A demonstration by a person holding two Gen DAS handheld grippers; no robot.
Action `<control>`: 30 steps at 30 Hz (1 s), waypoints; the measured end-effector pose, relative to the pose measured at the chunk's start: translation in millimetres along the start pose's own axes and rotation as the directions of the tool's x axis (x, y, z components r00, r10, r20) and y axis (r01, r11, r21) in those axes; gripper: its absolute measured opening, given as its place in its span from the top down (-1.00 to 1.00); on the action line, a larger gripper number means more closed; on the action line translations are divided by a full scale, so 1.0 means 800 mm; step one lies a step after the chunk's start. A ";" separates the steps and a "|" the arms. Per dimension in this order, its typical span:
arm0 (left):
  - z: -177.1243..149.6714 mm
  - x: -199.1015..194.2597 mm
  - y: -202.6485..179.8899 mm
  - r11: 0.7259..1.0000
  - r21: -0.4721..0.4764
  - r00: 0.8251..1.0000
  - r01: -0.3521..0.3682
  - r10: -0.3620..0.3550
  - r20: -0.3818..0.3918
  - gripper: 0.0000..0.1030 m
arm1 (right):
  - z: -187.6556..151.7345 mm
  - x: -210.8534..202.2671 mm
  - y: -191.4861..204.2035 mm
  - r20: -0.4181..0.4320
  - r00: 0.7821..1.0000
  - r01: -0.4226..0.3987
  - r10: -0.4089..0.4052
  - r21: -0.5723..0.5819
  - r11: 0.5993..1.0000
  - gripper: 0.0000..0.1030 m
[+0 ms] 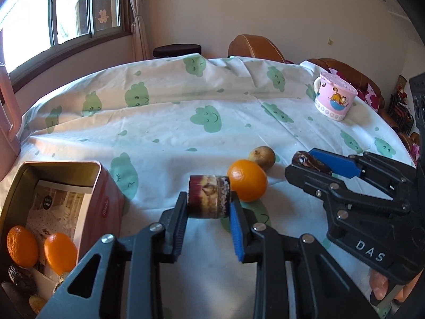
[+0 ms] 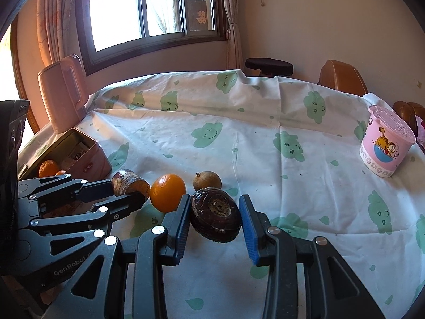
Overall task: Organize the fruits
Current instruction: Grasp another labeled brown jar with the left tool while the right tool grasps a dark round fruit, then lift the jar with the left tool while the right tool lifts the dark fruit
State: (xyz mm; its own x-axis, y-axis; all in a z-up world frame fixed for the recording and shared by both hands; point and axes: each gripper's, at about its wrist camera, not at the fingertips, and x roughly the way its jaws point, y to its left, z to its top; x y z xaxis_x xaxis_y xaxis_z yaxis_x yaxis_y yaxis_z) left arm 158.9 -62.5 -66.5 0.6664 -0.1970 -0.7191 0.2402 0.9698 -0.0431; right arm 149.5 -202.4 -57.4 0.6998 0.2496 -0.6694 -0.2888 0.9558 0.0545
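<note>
My left gripper (image 1: 208, 202) is shut on a brown cut root piece (image 1: 208, 196), held just above the cloth; it also shows in the right wrist view (image 2: 129, 182). My right gripper (image 2: 214, 214) is shut on a dark round water chestnut (image 2: 215, 214), seen from the left wrist view as a dark lump (image 1: 309, 160) between its jaws. An orange (image 1: 247, 180) and a small tan fruit (image 1: 262, 156) lie on the cloth between the grippers. The pink tin box (image 1: 107, 202) at the left holds two oranges (image 1: 22, 246) (image 1: 60, 251) and dark fruits.
A pink cartoon cup (image 1: 334, 99) stands at the far right of the table. A pink kettle (image 2: 63, 93) stands at the far left behind the tin. Brown chairs (image 1: 253, 47) ring the far edge. The green-cloud tablecloth (image 1: 186, 111) covers the round table.
</note>
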 end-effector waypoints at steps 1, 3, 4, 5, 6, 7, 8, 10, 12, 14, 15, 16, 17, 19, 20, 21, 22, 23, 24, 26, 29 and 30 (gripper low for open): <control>0.000 -0.001 0.000 1.000 0.001 1.000 -0.003 0.003 0.005 0.40 | 0.000 -0.002 0.001 0.007 1.000 -0.001 0.001 -0.003 1.000 0.25; 0.000 -0.003 0.001 1.000 -0.002 1.000 -0.006 0.006 0.014 0.40 | 0.000 -0.005 0.002 0.020 1.000 -0.001 0.001 -0.010 1.000 0.25; 0.001 -0.004 0.002 1.000 -0.004 1.000 -0.005 0.005 0.018 0.40 | 0.000 -0.006 0.003 0.026 1.000 -0.001 0.001 -0.014 1.000 0.25; 0.001 -0.005 0.003 1.000 -0.006 1.000 -0.003 0.003 0.023 0.40 | 0.000 -0.007 0.004 0.032 0.999 0.000 0.001 -0.017 1.000 0.25; 0.001 -0.006 0.004 1.000 -0.008 1.000 -0.001 0.001 0.027 0.40 | 0.000 -0.009 0.005 0.038 0.999 0.000 0.001 -0.018 1.000 0.25; 0.001 -0.007 0.004 1.000 -0.009 0.999 0.000 0.001 0.032 0.40 | 0.000 -0.010 0.005 0.043 0.999 -0.001 0.002 -0.020 1.000 0.25; 0.001 -0.009 0.005 1.000 -0.011 0.999 0.001 0.000 0.038 0.40 | 0.000 -0.010 0.005 0.048 0.999 -0.002 0.003 -0.020 1.000 0.25; 0.000 -0.011 0.005 1.000 -0.012 0.999 0.003 -0.002 0.047 0.40 | 0.000 -0.012 0.004 0.054 0.999 -0.003 0.004 -0.018 1.000 0.25; 0.000 -0.013 0.005 1.000 -0.014 0.998 0.004 -0.003 0.056 0.40 | 0.000 -0.013 0.004 0.059 0.998 -0.004 0.005 -0.017 1.000 0.25; 0.000 -0.015 0.005 1.000 -0.015 0.998 0.003 -0.002 0.065 0.40 | 0.000 -0.015 0.004 0.066 0.998 -0.003 0.004 -0.017 1.000 0.25; 0.000 -0.016 0.005 1.000 -0.014 0.997 0.003 -0.002 0.071 0.40 | 0.000 -0.016 0.004 0.070 0.998 -0.003 0.004 -0.018 1.000 0.25; 0.000 -0.018 0.005 1.000 -0.014 0.997 0.002 -0.001 0.077 0.40 | -0.001 -0.017 0.004 0.074 0.997 -0.002 0.003 -0.018 1.000 0.25; 0.000 -0.019 0.005 1.000 -0.014 0.997 0.000 0.001 0.083 0.40 | -0.001 -0.018 0.004 0.079 0.997 0.000 0.002 -0.018 1.000 0.25; -0.001 -0.022 0.005 1.000 -0.012 0.995 -0.003 0.004 0.096 0.40 | -0.001 -0.021 0.005 0.091 0.996 -0.001 0.003 -0.019 1.000 0.25; -0.001 -0.023 0.005 1.000 -0.012 0.995 -0.003 0.004 0.101 0.40 | -0.001 -0.022 0.005 0.097 0.995 0.000 0.002 -0.020 1.000 0.25; -0.001 -0.024 0.005 1.000 -0.012 0.995 -0.004 0.005 0.105 0.40 | -0.002 -0.023 0.006 0.101 0.995 0.001 0.001 -0.021 1.000 0.25; -0.001 -0.025 0.005 1.000 -0.013 0.994 -0.006 0.007 0.108 0.40 | -0.002 -0.024 0.006 0.104 0.995 0.002 0.000 -0.022 1.000 0.25; -0.001 -0.026 0.005 1.000 -0.014 0.994 -0.006 0.007 0.112 0.40 | -0.002 -0.025 0.007 0.107 0.994 0.003 0.000 -0.023 1.000 0.25; -0.001 -0.027 0.006 1.000 -0.014 0.993 -0.005 0.007 0.115 0.40 | -0.002 -0.025 0.007 0.110 0.994 0.003 -0.001 -0.023 1.000 0.25; -0.001 -0.028 0.006 1.000 -0.015 0.993 -0.005 0.007 0.121 0.40 | -0.002 -0.027 0.007 0.114 0.993 0.004 -0.001 -0.024 1.000 0.25; -0.002 -0.031 0.006 1.000 -0.016 0.991 -0.007 0.010 0.133 0.40 | -0.002 -0.029 0.007 0.125 0.992 0.003 0.000 -0.023 1.000 0.25; -0.002 -0.032 0.006 1.000 -0.016 0.990 -0.008 0.010 0.138 0.40 | -0.002 -0.031 0.007 0.130 0.992 0.003 0.000 -0.024 1.000 0.25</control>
State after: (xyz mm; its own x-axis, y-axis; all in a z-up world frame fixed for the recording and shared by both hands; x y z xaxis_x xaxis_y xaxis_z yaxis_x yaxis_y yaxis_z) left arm 141.6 -52.9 -49.1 0.7597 -0.2051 -0.6171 0.2236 0.9735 -0.0482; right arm 129.5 -203.4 -42.1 0.7786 0.2679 -0.5675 -0.3021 0.9526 0.0351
